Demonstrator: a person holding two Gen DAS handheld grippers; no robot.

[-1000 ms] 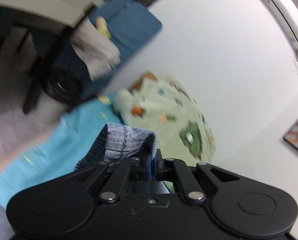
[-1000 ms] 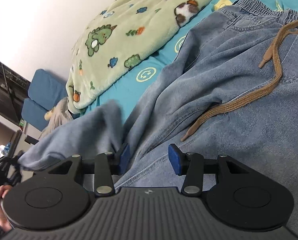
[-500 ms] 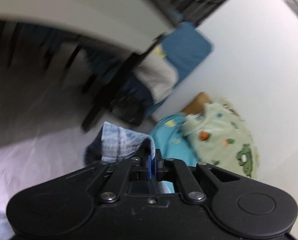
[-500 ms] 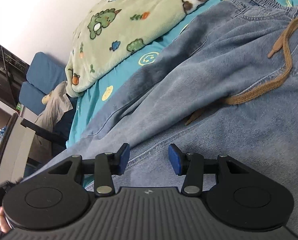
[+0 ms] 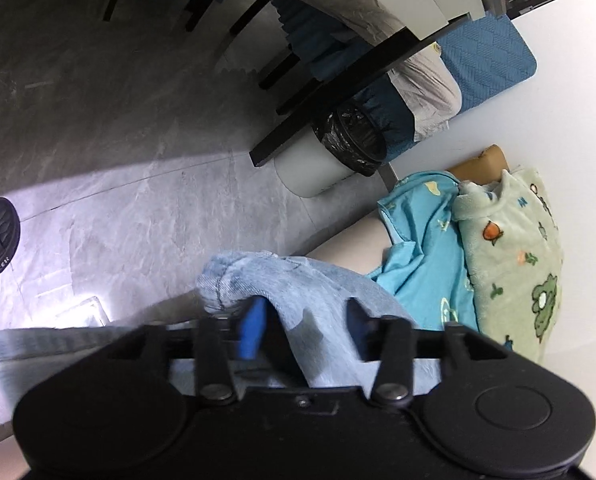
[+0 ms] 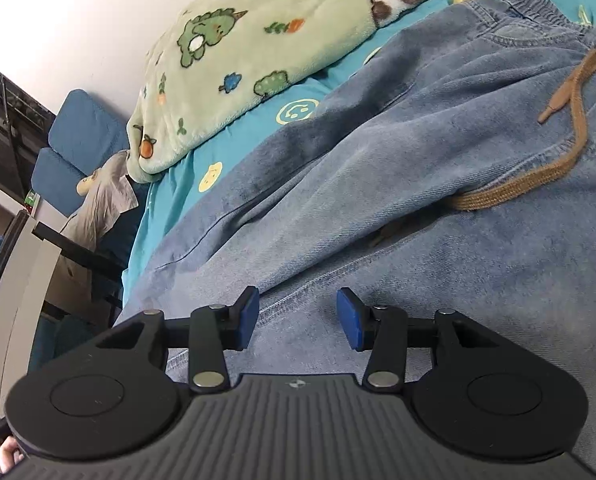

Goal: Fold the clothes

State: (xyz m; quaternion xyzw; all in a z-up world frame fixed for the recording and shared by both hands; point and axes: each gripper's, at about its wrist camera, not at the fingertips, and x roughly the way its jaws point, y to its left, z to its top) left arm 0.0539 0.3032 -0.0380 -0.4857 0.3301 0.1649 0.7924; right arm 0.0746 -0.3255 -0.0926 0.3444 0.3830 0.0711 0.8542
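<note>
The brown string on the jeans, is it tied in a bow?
No, the brown string lies loose and untied across the jeans.

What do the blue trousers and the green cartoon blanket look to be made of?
The blue trousers look like washed denim: a diagonal weave, faded patches and stitched seams show, with a brown woven drawcord lying on them. The pale green dinosaur-print blanket looks like soft plush fleece, probably synthetic: its surface is fuzzy and matte.

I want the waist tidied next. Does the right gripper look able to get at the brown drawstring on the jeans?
Probably yes. The right gripper has its jaws apart with nothing between them, over the jeans. The brown drawstring lies exposed on the denim ahead; only its lower end tucks under a fold.
</note>
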